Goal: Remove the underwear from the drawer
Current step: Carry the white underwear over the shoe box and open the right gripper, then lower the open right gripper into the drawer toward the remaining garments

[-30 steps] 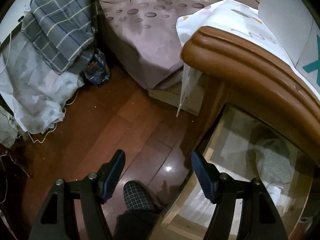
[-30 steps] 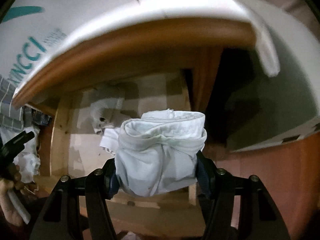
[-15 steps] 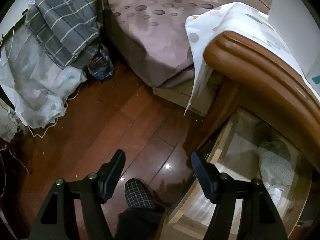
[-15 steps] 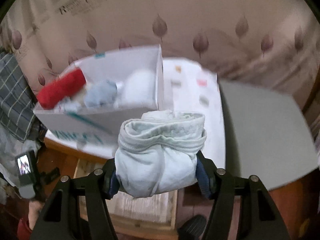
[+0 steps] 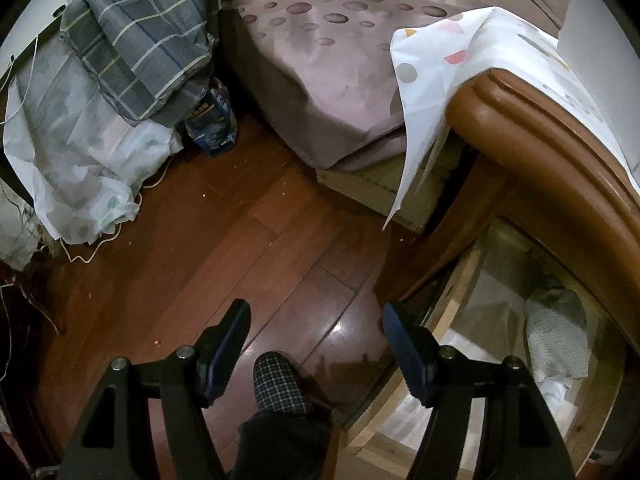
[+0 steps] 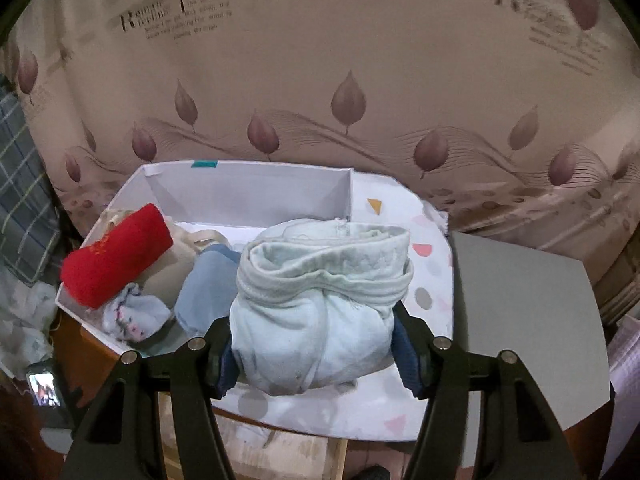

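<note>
My right gripper (image 6: 316, 354) is shut on a rolled pale green underwear (image 6: 320, 304), held above the nightstand top beside a white box (image 6: 248, 192). The box holds a red roll (image 6: 116, 256), a blue roll (image 6: 208, 288) and a small patterned piece (image 6: 132, 316). In the left wrist view my left gripper (image 5: 316, 344) hangs open over the wooden floor with nothing between its fingers. To its right the open drawer (image 5: 452, 312) shows a light folded garment (image 5: 556, 336) inside.
A dotted cloth (image 5: 436, 64) covers the brown nightstand top (image 5: 540, 152). The bed (image 5: 332, 80) lies behind. A plaid bundle (image 5: 140, 32) and bags sit at the left. A checked slipper (image 5: 280, 384) stands below the left gripper. A grey board (image 6: 520, 312) lies right of the box.
My right gripper has risen with the underwear from the drawer to above the nightstand and the white box. The left gripper has hardly moved.
</note>
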Available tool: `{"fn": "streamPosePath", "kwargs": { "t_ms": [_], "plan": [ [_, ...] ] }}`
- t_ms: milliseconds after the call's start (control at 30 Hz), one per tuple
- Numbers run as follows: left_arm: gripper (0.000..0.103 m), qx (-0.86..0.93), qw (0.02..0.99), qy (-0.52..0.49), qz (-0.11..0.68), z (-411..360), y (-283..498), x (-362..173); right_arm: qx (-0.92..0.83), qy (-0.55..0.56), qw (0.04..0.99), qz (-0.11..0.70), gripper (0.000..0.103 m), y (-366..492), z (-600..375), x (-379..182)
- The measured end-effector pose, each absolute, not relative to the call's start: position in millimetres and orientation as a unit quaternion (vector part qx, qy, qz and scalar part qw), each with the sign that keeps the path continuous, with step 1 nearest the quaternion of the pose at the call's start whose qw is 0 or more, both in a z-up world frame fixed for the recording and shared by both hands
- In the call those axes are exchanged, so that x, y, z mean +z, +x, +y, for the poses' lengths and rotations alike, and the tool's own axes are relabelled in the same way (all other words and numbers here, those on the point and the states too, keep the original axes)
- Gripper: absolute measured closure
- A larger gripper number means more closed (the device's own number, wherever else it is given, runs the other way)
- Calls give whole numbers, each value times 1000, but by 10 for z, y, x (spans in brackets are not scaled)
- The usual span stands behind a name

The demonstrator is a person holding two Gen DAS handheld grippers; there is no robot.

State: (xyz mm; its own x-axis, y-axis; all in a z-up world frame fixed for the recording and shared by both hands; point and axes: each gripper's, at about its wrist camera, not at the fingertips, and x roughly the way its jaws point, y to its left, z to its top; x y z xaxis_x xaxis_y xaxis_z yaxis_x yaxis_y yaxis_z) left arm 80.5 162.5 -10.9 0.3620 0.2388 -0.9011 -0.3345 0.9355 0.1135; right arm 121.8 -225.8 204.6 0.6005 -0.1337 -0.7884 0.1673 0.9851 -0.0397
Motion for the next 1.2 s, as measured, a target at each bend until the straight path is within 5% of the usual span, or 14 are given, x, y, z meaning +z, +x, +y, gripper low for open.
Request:
{"fn": "streamPosePath", "kwargs": {
  "t_ms": [467,733,1000,1200],
  "plan": [
    [33,188,818,-72,539,1802,786,-90,-67,-21,863,500,40,1780,-2031,1631],
    [33,196,813,-83,543,1896,799,-101,-82,-41,865,494,18,1704,-2012,1621],
    [33,220,809,-105,535,2092,792,-70,-35,-64,905,419,13,953,-1804,2079],
    [33,248,803,-137,524,2307,709,-3,27,-103,885,453,12,274,-1457,1607]
  ]
}}
